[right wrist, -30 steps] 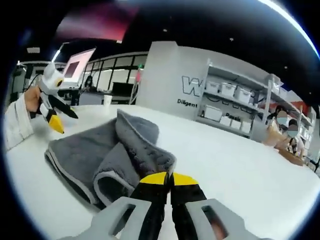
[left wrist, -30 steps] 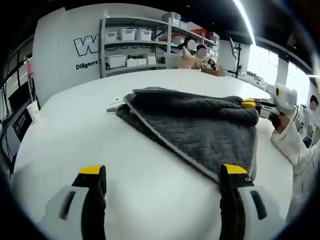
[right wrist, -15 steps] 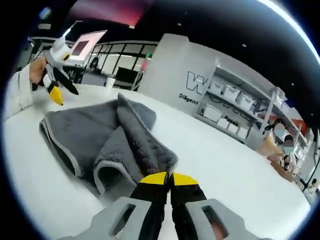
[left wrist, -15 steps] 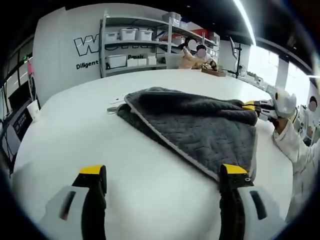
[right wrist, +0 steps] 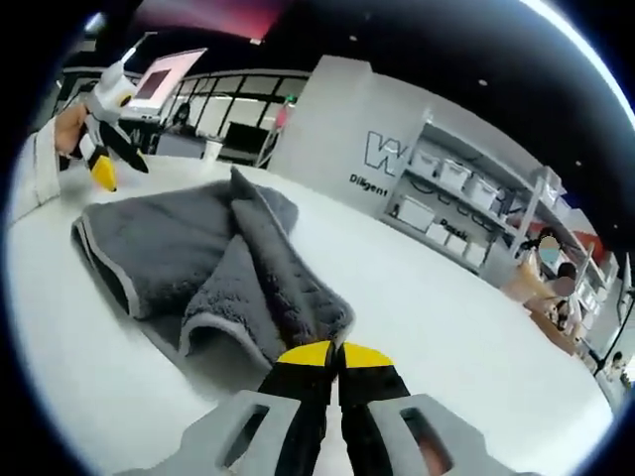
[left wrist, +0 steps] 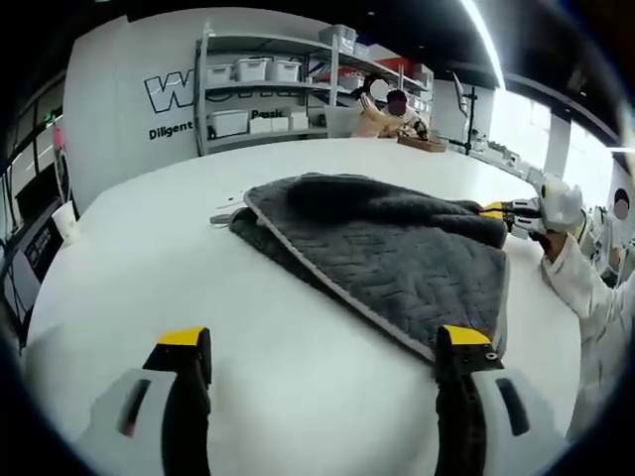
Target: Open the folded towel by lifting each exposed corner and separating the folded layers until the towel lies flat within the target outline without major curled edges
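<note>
White tabletop (left wrist: 149,268) is seen stretching across a workroom, with shelving (left wrist: 263,84) carrying storage bins set against the far wall. On the table a grey quilted towel (left wrist: 387,253) is spread, partly unfolded, one layer bunched into a ridge along its far side. In the right gripper view the same towel (right wrist: 198,258) is shown with a folded flap drawn toward the camera. The left gripper (left wrist: 322,347) is held spread wide above the bare table, just short of the towel's near edge. The right gripper (right wrist: 335,357) is pressed together, its yellow-tipped jaws pinching the towel's corner. A white-sleeved hand (left wrist: 561,213) is seen grasping that gripper at the towel's right edge.
</note>
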Tool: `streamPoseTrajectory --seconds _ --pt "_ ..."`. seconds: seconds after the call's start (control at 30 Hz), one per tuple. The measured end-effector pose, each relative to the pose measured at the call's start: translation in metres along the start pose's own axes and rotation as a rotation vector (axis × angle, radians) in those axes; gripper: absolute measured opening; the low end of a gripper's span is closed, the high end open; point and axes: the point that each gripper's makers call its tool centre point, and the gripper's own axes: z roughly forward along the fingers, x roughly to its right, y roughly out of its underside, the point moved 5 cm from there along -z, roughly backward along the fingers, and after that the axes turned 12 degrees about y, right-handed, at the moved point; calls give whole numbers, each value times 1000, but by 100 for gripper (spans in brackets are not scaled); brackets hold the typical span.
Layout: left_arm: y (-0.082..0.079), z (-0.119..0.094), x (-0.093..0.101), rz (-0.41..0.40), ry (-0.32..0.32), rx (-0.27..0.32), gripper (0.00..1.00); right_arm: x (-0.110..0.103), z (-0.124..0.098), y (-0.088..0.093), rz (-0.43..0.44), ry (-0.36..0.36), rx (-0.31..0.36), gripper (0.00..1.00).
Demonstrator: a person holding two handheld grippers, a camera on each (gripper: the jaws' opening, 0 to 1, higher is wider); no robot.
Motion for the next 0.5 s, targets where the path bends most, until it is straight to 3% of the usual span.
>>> streamPoseTrajectory --seconds 0.5 --pt "3 1 1 -2 -5 -7 93 16 -2 25 70 29 -104 0"
